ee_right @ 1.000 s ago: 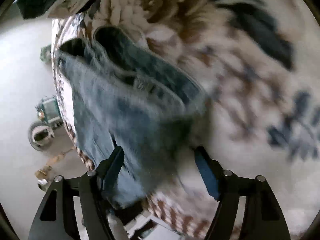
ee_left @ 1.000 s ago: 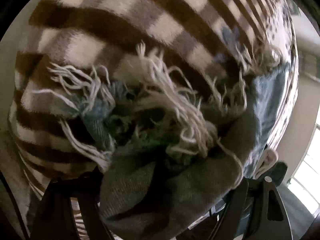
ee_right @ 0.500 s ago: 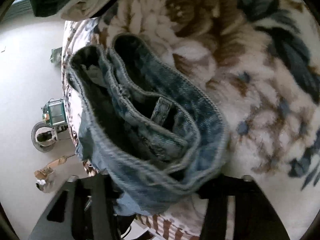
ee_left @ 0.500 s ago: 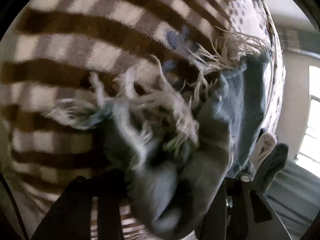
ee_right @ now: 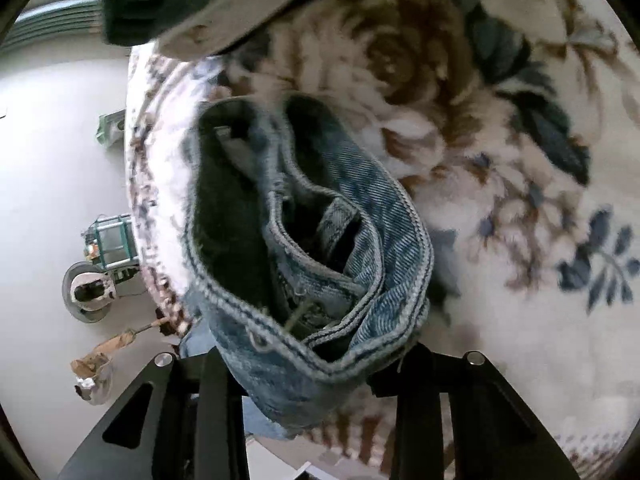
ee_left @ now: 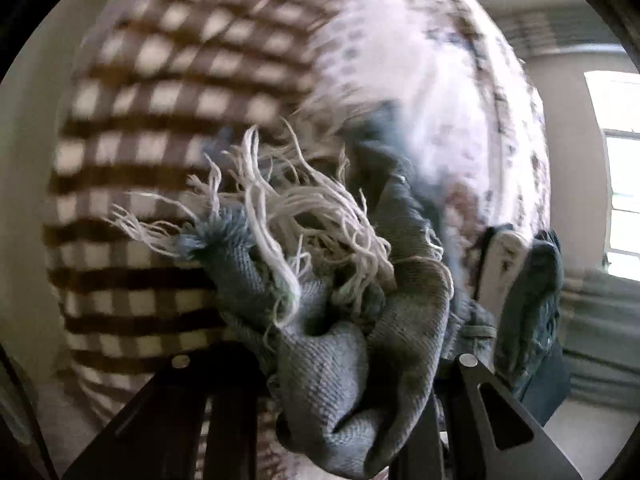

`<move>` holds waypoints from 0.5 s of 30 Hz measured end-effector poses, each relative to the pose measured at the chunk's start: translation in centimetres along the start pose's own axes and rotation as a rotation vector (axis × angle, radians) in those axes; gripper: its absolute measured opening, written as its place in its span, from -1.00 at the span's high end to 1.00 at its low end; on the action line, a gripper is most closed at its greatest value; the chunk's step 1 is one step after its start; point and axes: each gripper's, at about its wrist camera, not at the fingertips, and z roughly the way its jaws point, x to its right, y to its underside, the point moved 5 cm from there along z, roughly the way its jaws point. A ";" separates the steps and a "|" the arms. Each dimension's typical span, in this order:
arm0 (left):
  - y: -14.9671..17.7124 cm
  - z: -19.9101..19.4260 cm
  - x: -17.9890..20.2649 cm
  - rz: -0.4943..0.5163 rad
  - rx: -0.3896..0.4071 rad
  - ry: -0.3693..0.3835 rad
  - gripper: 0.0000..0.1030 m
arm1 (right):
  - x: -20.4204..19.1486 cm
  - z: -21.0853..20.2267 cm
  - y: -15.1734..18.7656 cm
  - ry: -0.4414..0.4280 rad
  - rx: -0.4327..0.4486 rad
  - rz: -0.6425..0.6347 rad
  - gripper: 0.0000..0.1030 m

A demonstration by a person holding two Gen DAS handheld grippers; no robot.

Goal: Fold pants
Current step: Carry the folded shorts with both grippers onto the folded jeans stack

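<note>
The pants are faded blue jeans. In the left wrist view my left gripper (ee_left: 340,412) is shut on the frayed leg hems (ee_left: 336,368), with white threads (ee_left: 304,220) spilling over them. In the right wrist view my right gripper (ee_right: 316,384) is shut on the bunched waistband (ee_right: 320,340), whose open top and belt loop (ee_right: 336,224) face the camera. Both ends are held up above a bed covered by a floral blanket (ee_right: 500,160) with a brown striped border (ee_left: 140,160).
A folded dark green and cream cloth (ee_right: 192,0) lies at the far side of the bed. On the floor left of the bed stand a small green-framed box (ee_right: 112,240) and a round device (ee_right: 88,296). A window (ee_left: 620,160) is at the right.
Both grippers have lifted and swung their ends of the jeans. The right gripper has closed on the waistband. The left view has turned toward the window.
</note>
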 end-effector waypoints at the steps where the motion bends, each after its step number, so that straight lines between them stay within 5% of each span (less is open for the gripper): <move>1: -0.3 -0.8 0.3 0.016 0.001 -0.005 0.61 | -0.5 -0.8 0.3 -0.005 -0.001 -0.003 0.31; 7: -1.6 -4.8 6.2 0.113 -0.018 0.028 0.61 | -4.4 -7.1 1.2 -0.046 0.037 0.002 0.33; 15: -4.4 -7.0 20.4 0.261 -0.124 0.148 0.61 | -12.3 -17.4 -1.8 -0.135 0.193 0.062 0.33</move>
